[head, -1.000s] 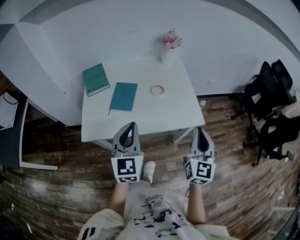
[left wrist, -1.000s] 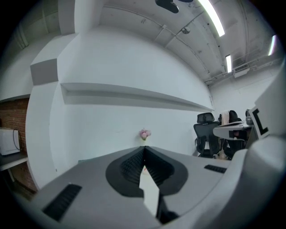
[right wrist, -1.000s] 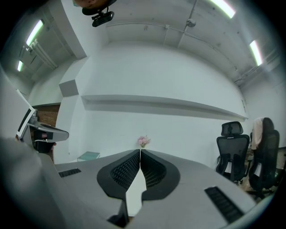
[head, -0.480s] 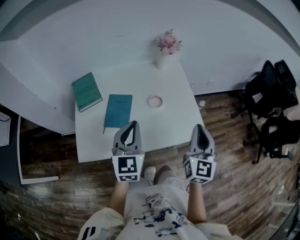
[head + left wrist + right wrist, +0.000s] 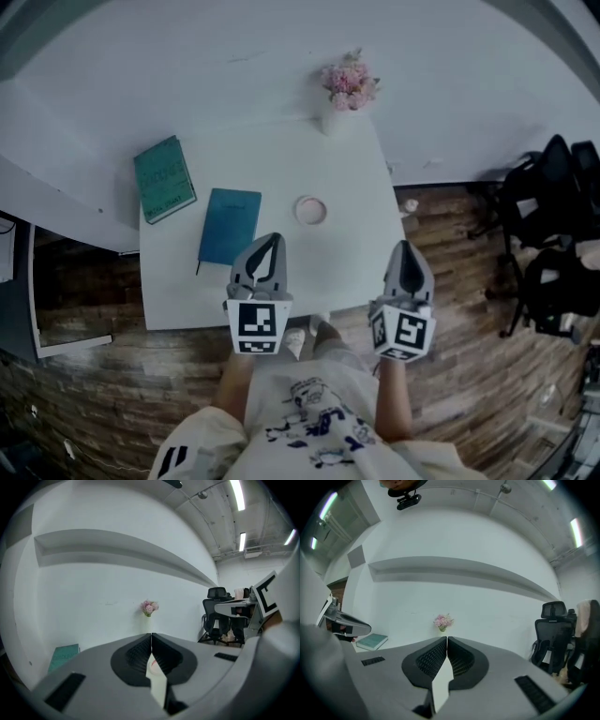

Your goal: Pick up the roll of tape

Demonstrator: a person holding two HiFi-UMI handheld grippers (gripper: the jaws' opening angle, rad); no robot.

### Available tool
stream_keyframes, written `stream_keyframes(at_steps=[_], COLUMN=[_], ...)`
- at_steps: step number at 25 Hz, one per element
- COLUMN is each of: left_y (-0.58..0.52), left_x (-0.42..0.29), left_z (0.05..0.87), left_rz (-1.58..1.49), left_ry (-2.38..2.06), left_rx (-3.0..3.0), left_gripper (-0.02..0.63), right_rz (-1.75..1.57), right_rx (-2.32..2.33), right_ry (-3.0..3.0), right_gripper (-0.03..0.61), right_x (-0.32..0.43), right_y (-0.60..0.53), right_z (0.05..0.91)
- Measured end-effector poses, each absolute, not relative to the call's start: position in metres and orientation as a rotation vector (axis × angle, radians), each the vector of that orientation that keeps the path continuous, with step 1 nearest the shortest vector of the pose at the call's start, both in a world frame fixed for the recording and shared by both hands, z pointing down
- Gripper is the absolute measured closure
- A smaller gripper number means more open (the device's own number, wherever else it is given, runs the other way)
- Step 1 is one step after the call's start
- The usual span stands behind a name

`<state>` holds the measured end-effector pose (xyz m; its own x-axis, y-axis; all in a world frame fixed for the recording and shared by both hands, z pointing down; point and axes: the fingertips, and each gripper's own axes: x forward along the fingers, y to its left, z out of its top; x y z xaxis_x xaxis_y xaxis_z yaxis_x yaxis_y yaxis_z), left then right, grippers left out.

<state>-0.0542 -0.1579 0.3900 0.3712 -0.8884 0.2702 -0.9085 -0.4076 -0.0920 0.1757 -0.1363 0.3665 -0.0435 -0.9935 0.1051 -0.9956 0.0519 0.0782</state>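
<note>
Since a second ago both grippers have come forward over the near edge of the table, and the table now lies closer under the person. The small round pinkish-white roll of tape [image 5: 310, 210] lies flat on the white rectangular table [image 5: 352, 173], near the middle of its right half, untouched and apart from both tools. The left gripper [image 5: 272, 240] points at it from just short of it, its jaws pressed together on nothing. The right gripper [image 5: 405, 247] hangs over the table's near right corner, its jaws likewise together and empty. Just left of the roll lies a thin blue notebook [image 5: 230, 226], and farther left a green hardcover book [image 5: 163, 178], both flat and closed. At the far edge a white vase [image 5: 330, 120] holds a bunch of pink flowers [image 5: 349, 82]. Only the head view shows the roll plainly, as well as the notebook, the wooden plank floor [image 5: 469, 375] and the person's printed shirt [image 5: 314, 427]. The gripper views show a long wall ledge [image 5: 454, 573] and ceiling strip lights [image 5: 236, 494]. Black office chairs [image 5: 553, 197] stand to the right. The book covers and the shirt print are too small to read, and the grippers' marker cubes [image 5: 257, 325] carry black-and-white squares only.
</note>
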Motion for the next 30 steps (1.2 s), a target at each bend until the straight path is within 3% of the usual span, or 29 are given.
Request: stream_keyframes(at_steps=[18,30], left_y=[-0.226,-0.23], left_x=[0.006,0.025], left_z=[0.478,0.539], left_rz=[0.659,0.833], left_ry=[-1.457,-1.283], left_rx=[2.433,2.37], left_gripper=[0.611,0.52], right_rz=[0.105,0.203], right_rx=[1.891,1.826], right_ry=[-2.237,-2.22], right_gripper=[0.574,0.574], right_x=[0.191,0.185], right_y=[-0.241,-0.258], right_z=[0.415,0.454])
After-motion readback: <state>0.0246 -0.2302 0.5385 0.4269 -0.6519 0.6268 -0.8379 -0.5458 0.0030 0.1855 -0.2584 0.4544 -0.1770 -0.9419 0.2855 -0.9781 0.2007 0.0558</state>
